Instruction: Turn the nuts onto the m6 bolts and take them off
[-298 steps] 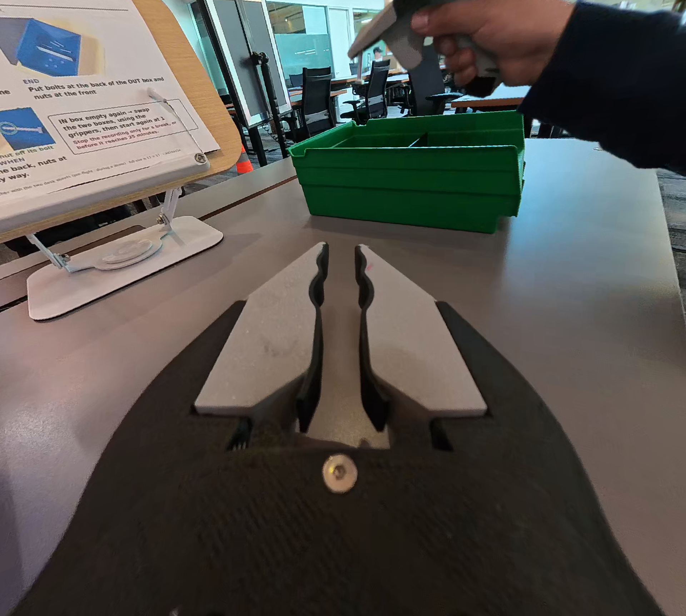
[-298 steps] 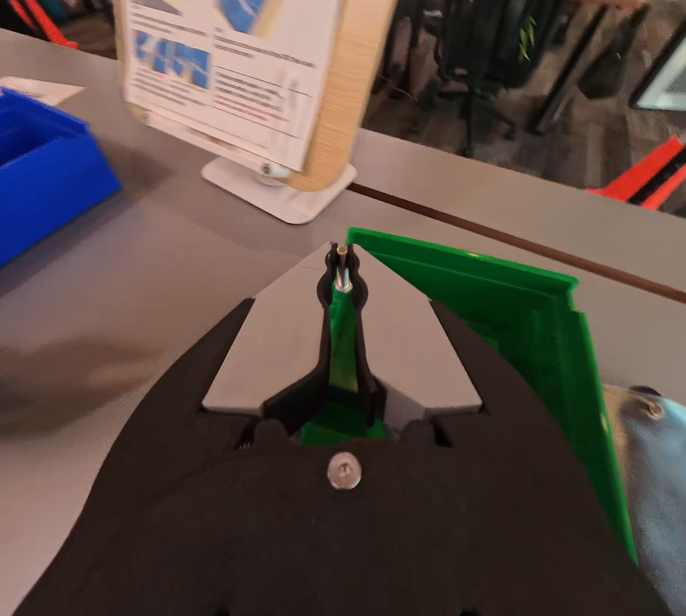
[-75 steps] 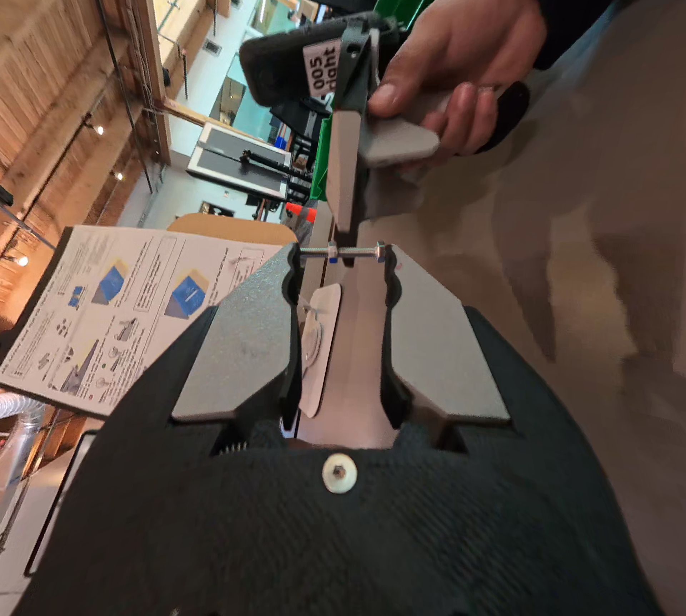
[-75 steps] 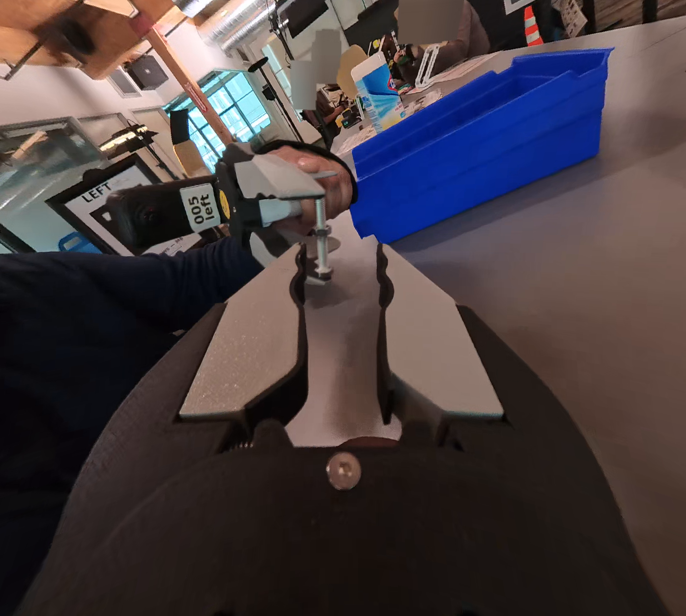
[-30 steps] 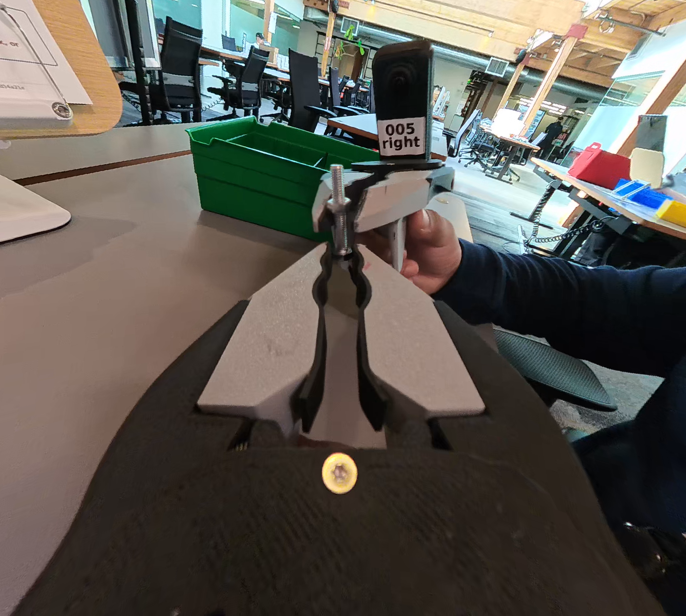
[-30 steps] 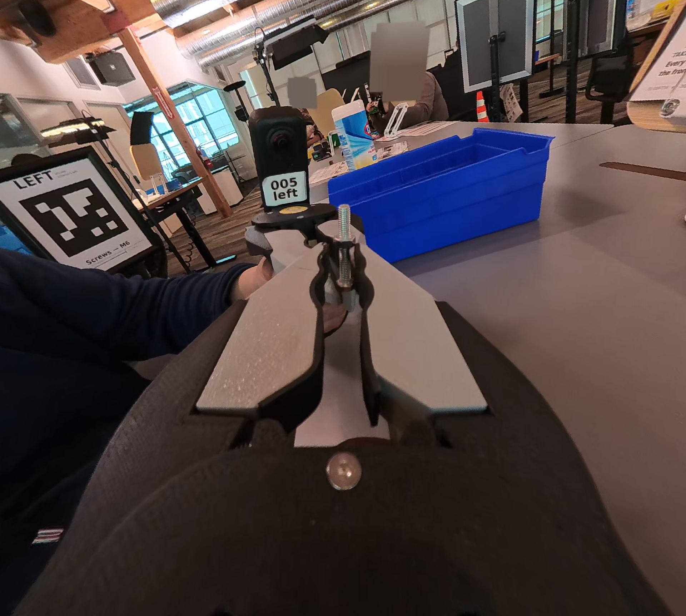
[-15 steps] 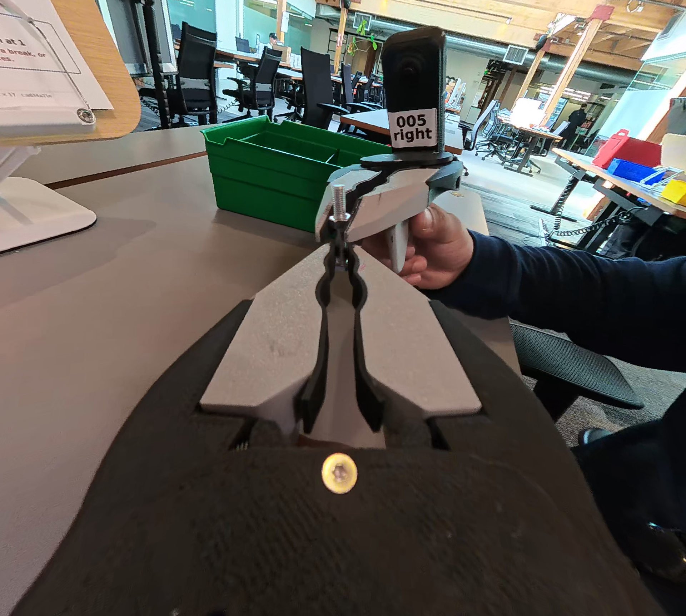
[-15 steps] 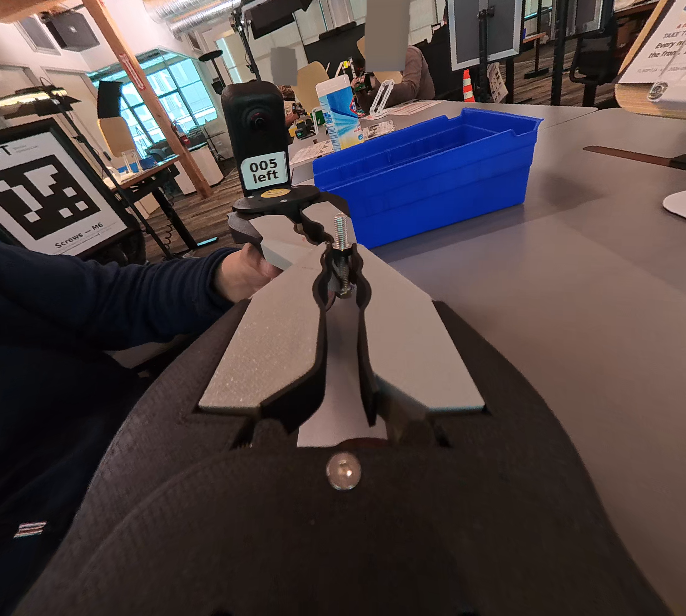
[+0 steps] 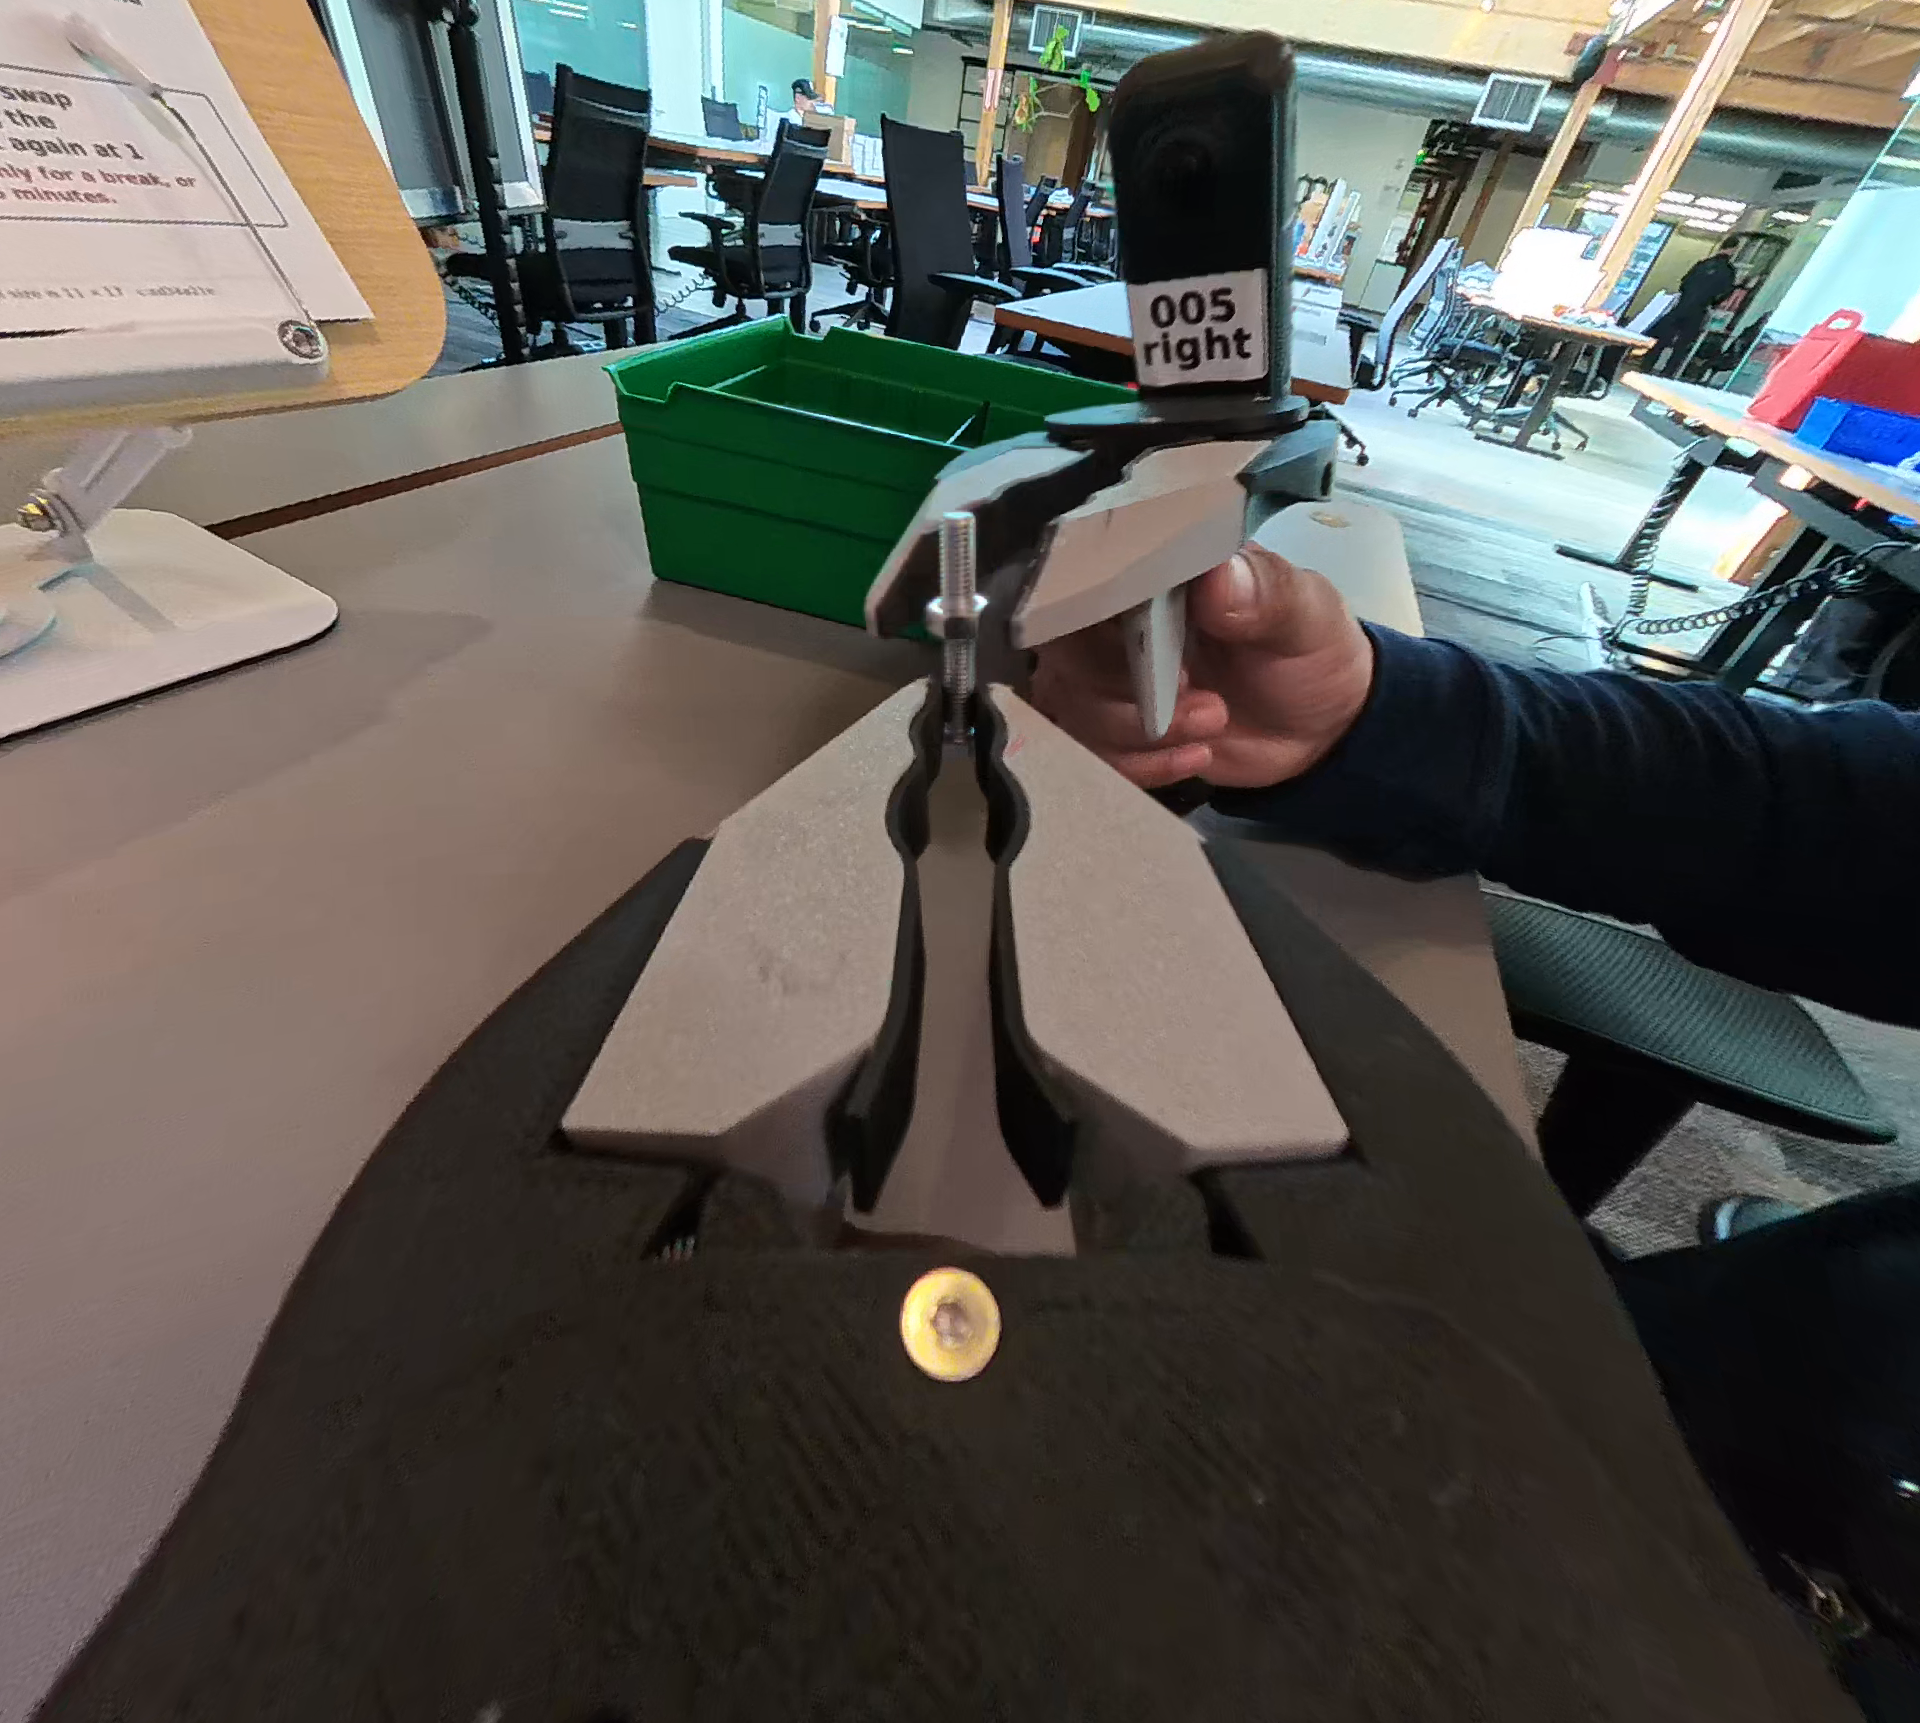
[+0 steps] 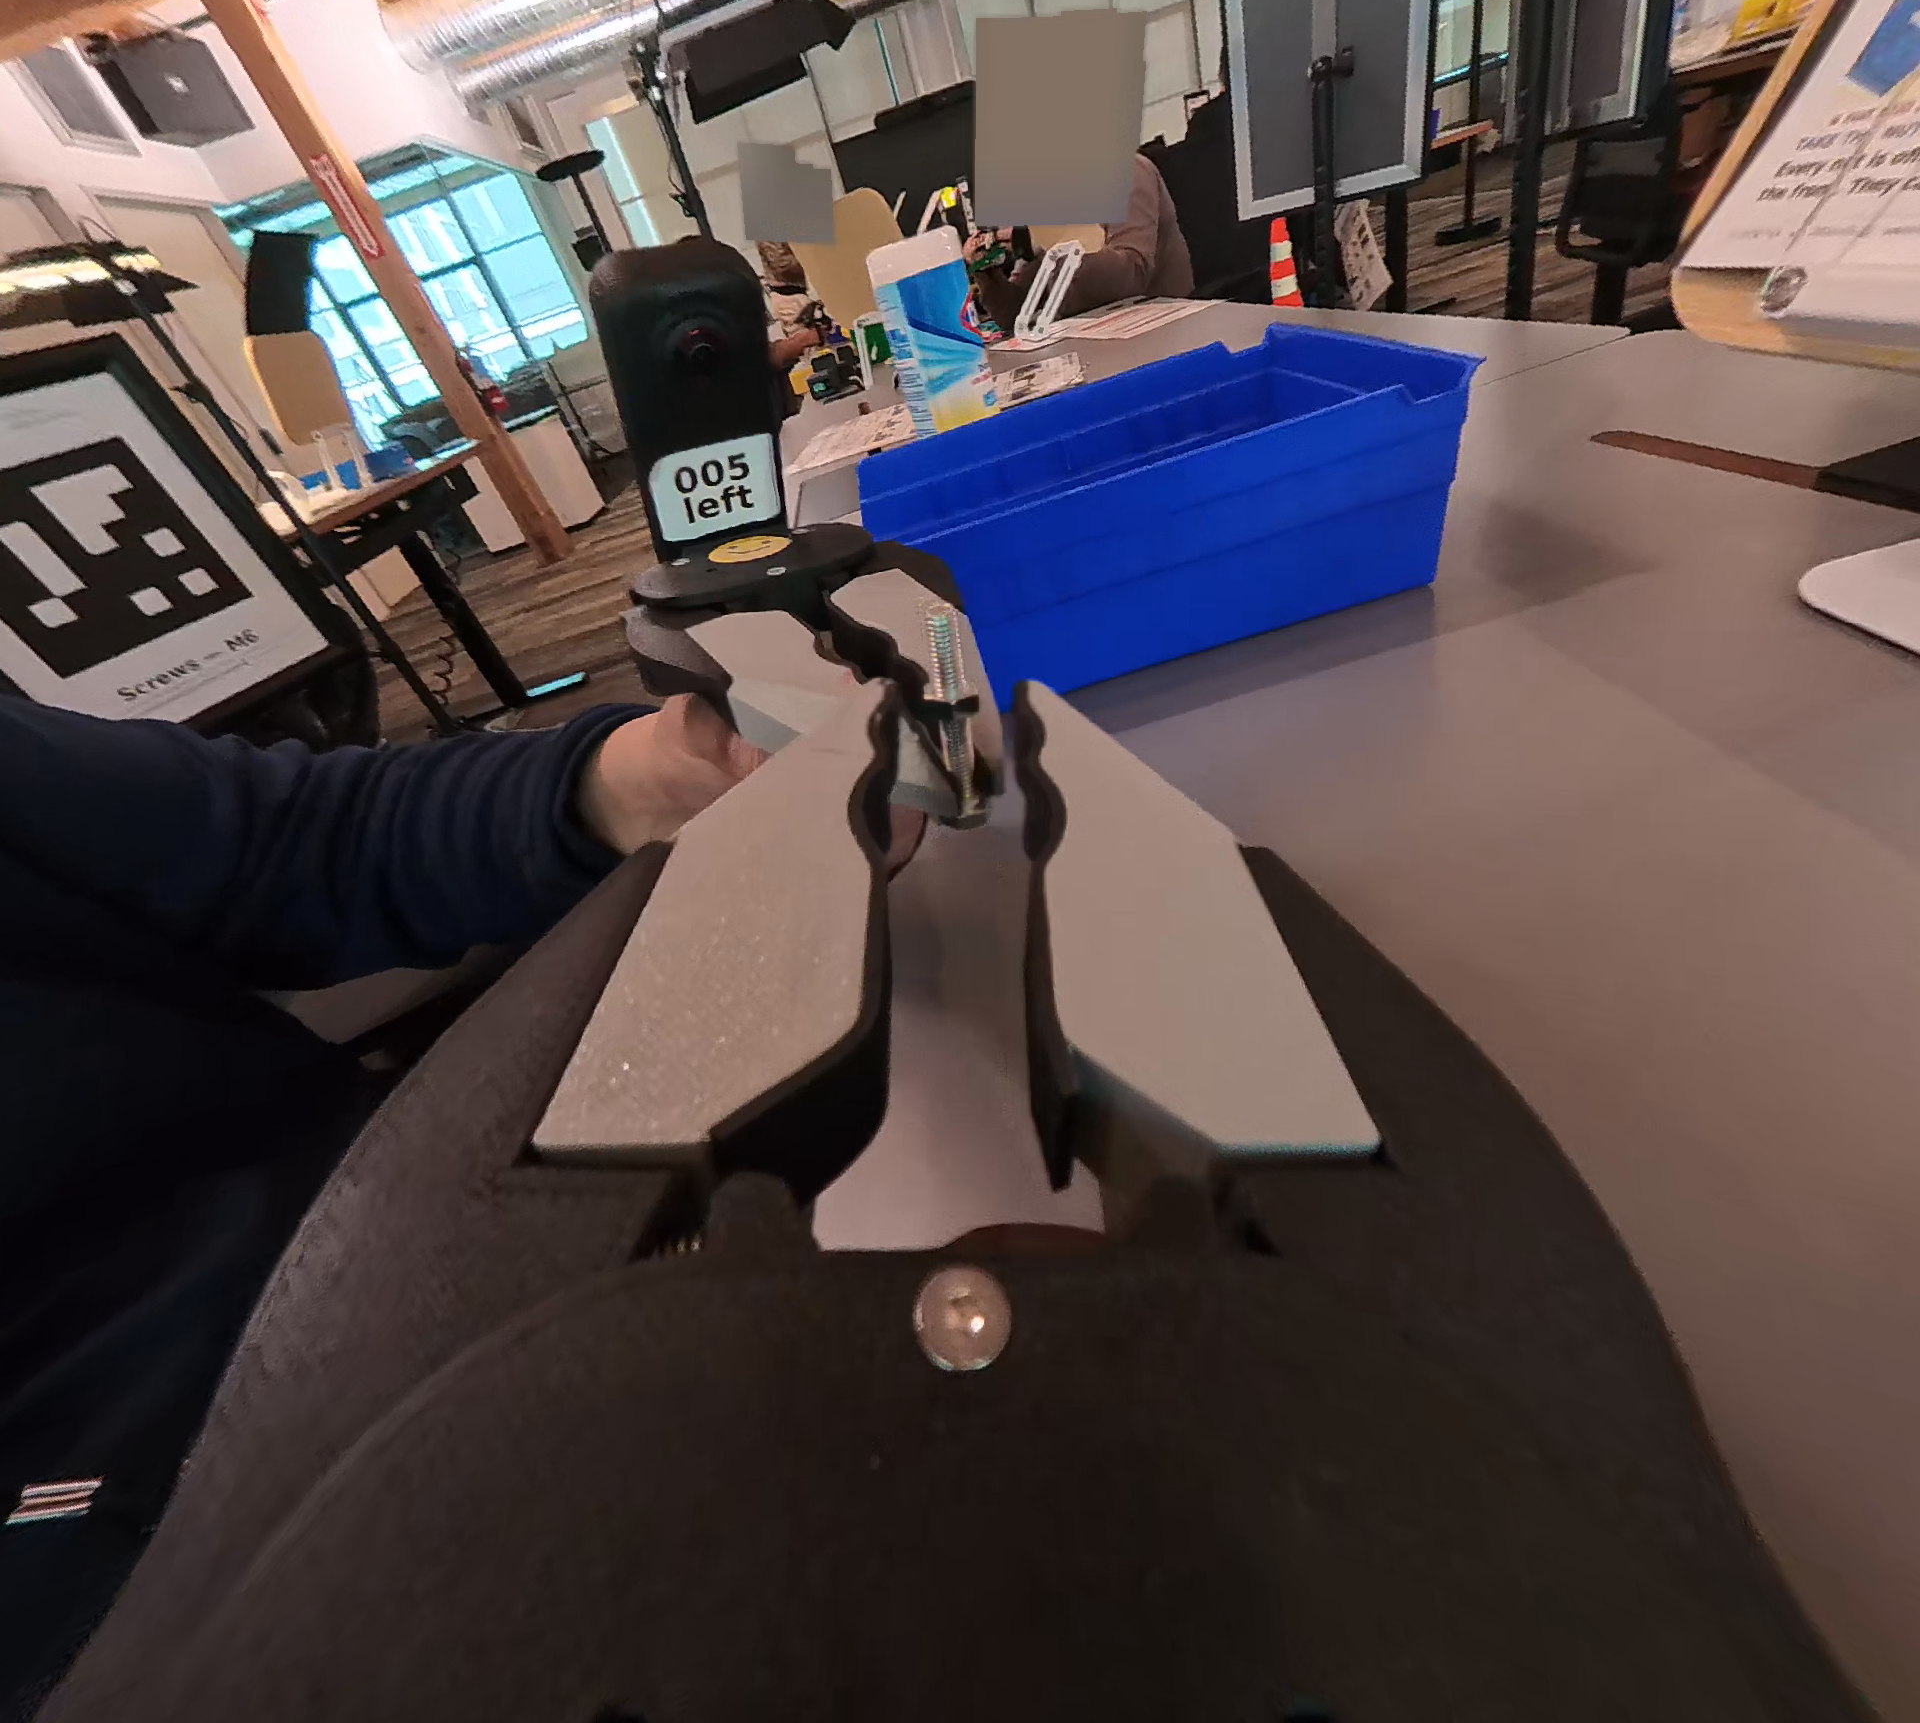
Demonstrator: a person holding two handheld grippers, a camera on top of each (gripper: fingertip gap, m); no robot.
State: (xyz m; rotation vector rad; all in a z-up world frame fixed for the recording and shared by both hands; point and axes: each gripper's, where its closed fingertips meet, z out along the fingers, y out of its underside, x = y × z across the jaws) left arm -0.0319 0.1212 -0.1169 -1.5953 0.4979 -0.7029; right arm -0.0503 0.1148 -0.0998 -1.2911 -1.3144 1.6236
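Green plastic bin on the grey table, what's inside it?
The green plastic bin shows a divider splitting it into compartments, and the visible upper walls are bare. Its floor is hidden by the front wall, and the right hand-held gripper covers its right end, so contents cannot be told.

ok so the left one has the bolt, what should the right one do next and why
Probably close the right gripper on the nut. Its fingers are open on either side of the bolt, which the left gripper clamps upright near its head, so nothing turns the nut.

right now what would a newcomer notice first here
A silver bolt with a nut on its thread stands upright, its lower end pinched by the left gripper. The right gripper faces it, open. On the grey table sit a blue bin and a green bin.
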